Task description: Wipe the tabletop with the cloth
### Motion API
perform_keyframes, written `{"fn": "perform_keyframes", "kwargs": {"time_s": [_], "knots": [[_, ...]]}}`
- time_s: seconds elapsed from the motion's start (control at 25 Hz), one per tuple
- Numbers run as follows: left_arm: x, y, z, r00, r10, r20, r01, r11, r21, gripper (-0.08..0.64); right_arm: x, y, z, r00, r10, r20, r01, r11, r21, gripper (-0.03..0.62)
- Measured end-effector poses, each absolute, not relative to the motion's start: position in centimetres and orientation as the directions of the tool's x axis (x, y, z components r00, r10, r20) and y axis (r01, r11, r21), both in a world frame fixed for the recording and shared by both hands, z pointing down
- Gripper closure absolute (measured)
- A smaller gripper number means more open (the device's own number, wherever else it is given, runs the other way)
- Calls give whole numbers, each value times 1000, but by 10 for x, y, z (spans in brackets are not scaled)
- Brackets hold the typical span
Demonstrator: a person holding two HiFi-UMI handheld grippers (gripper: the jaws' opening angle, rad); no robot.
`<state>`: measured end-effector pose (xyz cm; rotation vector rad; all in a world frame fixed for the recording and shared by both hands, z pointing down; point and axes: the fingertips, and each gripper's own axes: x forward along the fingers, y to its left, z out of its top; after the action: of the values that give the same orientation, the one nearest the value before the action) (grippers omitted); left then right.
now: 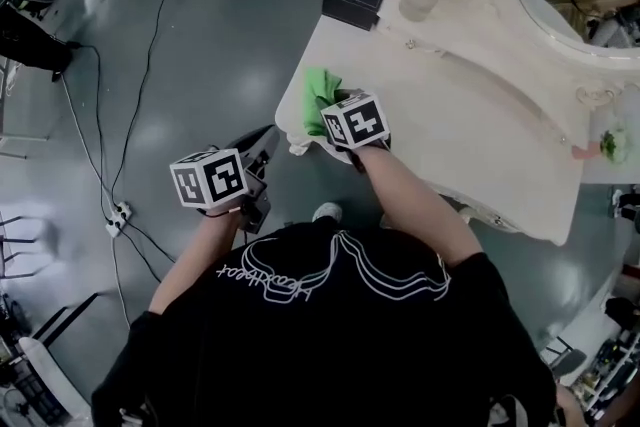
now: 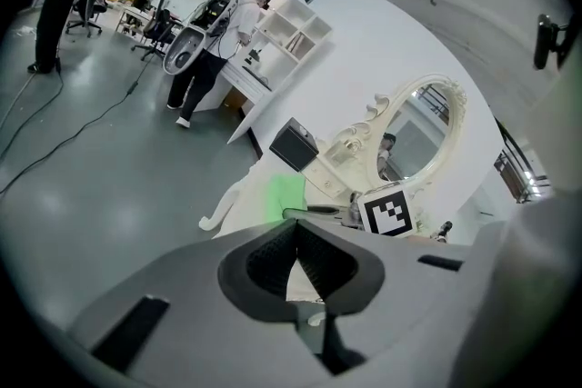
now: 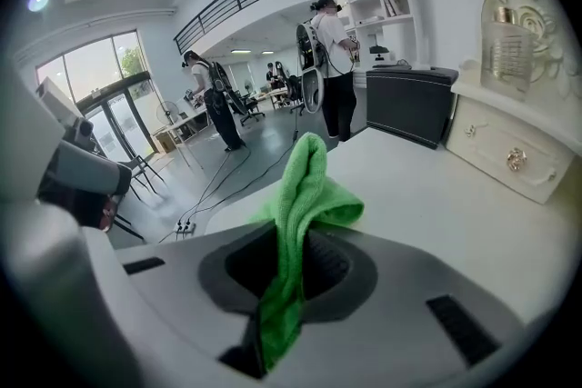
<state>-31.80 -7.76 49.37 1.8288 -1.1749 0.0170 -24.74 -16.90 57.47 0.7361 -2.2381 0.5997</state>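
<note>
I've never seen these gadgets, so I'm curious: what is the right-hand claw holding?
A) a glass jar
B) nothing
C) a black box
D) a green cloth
D: the right claw is shut on the green cloth, which sticks up between its jaws above the tabletop.

Left gripper point(image 2: 293, 232): jaws closed pad to pad, nothing between them. It is carried on a bare left forearm point(image 1: 195, 265), marker cube uppermost. Right gripper point(image 3: 289, 236): jaws clamped on a green cloth point(image 3: 307, 173), which runs through the gap and stands out beyond the tips. The right forearm point(image 1: 405, 190) reaches further forward than the left.
</note>
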Motion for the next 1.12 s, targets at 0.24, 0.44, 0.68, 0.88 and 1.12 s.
{"fn": "perform_keyframes", "kwargs": {"time_s": [0.24,0.44,0.68,0.88,1.12], "knots": [[-302,-80,495,569,-684,457,-714,-137,686,556,-231,-165,574,-588,-350,729,-663,725,-187,540],[-288,-85,491,596,-666,449,-709,-173,684,556,-218,-161,574,-581,-359,730,-673,717,-183,538],[-272,-88,489,623,-644,443,-700,-206,684,557,-198,-158,573,-569,-381,729,-687,707,-168,538],[-261,-91,488,639,-631,441,-693,-222,686,556,-181,-156,572,-563,-389,729,-698,696,-168,538],[-246,-95,489,654,-611,446,-690,-238,684,556,-161,-154,572,-557,-401,727,-710,685,-166,538]]}}
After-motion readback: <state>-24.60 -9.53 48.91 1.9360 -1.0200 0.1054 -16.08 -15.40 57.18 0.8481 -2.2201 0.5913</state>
